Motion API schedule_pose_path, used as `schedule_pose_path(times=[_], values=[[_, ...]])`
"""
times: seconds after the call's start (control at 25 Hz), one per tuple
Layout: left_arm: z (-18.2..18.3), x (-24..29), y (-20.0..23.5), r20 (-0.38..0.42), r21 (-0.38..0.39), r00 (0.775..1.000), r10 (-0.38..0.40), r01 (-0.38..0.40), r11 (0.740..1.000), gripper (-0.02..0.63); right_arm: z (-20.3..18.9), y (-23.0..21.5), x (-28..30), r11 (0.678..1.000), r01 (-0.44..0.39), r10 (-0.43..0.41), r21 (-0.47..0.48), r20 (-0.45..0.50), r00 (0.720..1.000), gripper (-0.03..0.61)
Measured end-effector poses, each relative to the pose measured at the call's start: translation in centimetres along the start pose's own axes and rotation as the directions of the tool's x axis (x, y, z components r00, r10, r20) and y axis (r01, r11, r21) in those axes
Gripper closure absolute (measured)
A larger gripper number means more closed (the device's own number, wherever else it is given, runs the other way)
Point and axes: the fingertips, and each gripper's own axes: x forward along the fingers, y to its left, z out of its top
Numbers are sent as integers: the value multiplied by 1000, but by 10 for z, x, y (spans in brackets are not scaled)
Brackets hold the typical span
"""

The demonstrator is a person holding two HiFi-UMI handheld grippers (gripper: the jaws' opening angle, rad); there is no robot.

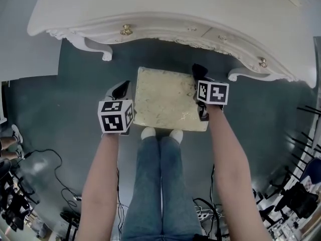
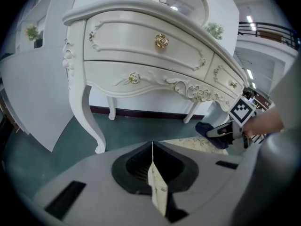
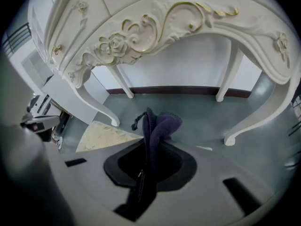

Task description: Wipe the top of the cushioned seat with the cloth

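2 pinches, gripper views only: left gripper [image 2: 153,160] on seat [image 1: 168,104], right gripper [image 3: 147,142] on cloth [image 3: 163,125].

dark green floor [image 1: 75,84], with the cushioned seat [image 1: 168,102] standing on it just before a carved white table [image 1: 165,4] (curved legs down on the floor). two feet [image 1: 148,133] at the seat's near edge, black cables [image 1: 50,169] further left.
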Motion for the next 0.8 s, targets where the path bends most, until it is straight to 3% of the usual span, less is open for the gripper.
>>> schedule_pose_path(times=[0.8], values=[[-26,-37,74,2,-81,996,88,-88,993,609,14,84,27,993,-62,59,-96,-35,998,540]])
